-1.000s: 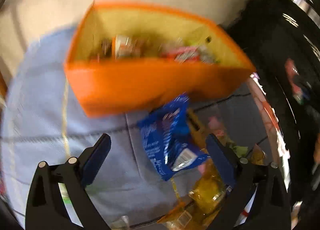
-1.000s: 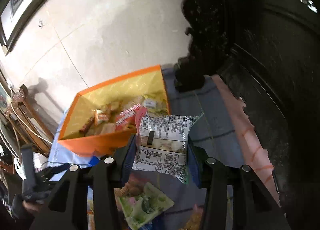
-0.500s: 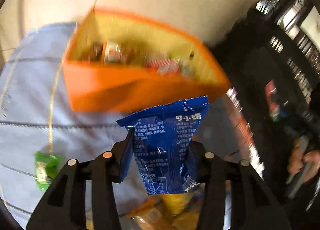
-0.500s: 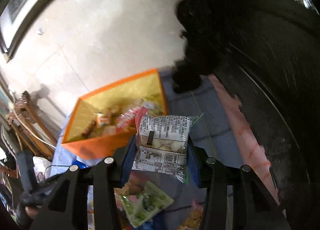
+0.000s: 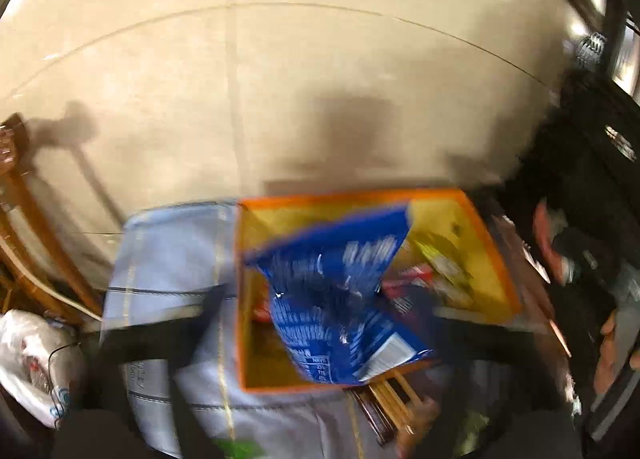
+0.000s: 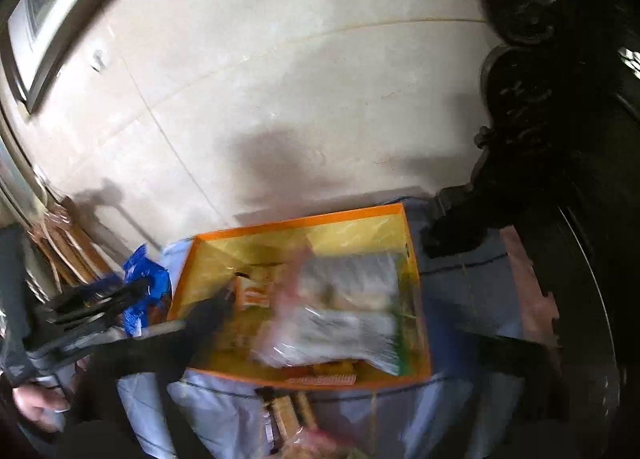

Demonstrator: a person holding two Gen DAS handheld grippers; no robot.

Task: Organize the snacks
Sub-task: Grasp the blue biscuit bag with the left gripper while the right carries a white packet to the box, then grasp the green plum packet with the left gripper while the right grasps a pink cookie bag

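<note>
An orange box with a yellow lining (image 5: 496, 259) (image 6: 296, 225) sits on a pale blue cloth and holds several snack packs. In the left wrist view a blue snack bag (image 5: 332, 295) hangs over the box between the blurred, widely spread fingers of my left gripper (image 5: 320, 323). In the right wrist view a silver-white snack bag (image 6: 340, 315) lies blurred over the box between the spread fingers of my right gripper (image 6: 344, 323). The left gripper with the blue bag (image 6: 144, 291) shows at the box's left.
The blue cloth (image 5: 168, 255) covers the table against a beige wall. Loose snack packs (image 5: 388, 399) (image 6: 284, 415) lie in front of the box. A wooden chair (image 5: 24, 219) and a white plastic bag (image 5: 36, 359) stand left; dark carved furniture (image 6: 540, 139) stands right.
Both grippers have moved up and forward over the orange box. Their fingers have spread apart and both bags now look loose and blurred over the box.
</note>
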